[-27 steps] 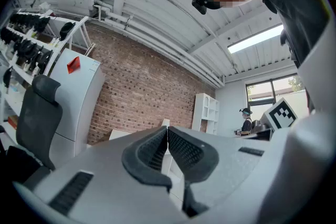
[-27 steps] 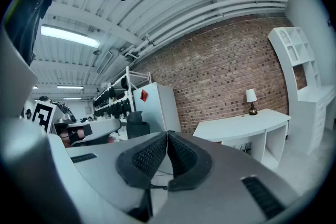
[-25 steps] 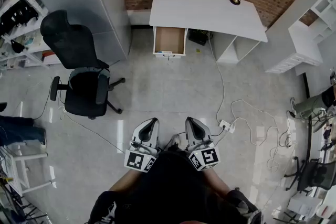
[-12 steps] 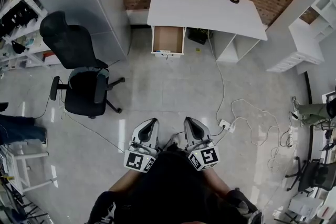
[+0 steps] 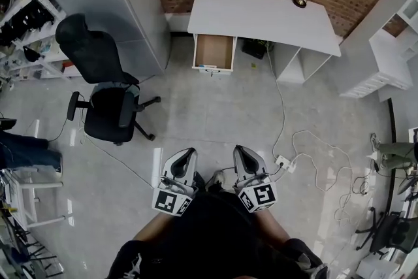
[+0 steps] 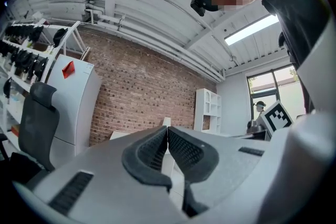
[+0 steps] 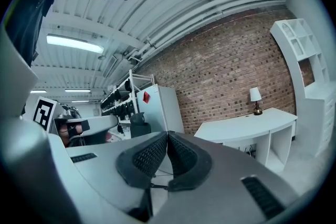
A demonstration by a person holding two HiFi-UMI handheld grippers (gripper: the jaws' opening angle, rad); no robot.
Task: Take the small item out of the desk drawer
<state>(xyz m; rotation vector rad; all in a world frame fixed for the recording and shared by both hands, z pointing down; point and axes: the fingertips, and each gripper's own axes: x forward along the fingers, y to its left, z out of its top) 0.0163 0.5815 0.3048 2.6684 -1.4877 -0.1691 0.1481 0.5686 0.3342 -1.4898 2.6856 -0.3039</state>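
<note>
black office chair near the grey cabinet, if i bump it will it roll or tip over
The black office chair would probably roll rather than tip: its splayed legs look like a castor base, and the floor is smooth and glossy. A push on the tall backrest may well swivel it instead of moving it straight.

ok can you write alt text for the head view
From above, a person holds the left gripper and right gripper, jaws shut and empty, over a grey floor, well short of a white desk with its drawer open. A black office chair stands at left.
</note>
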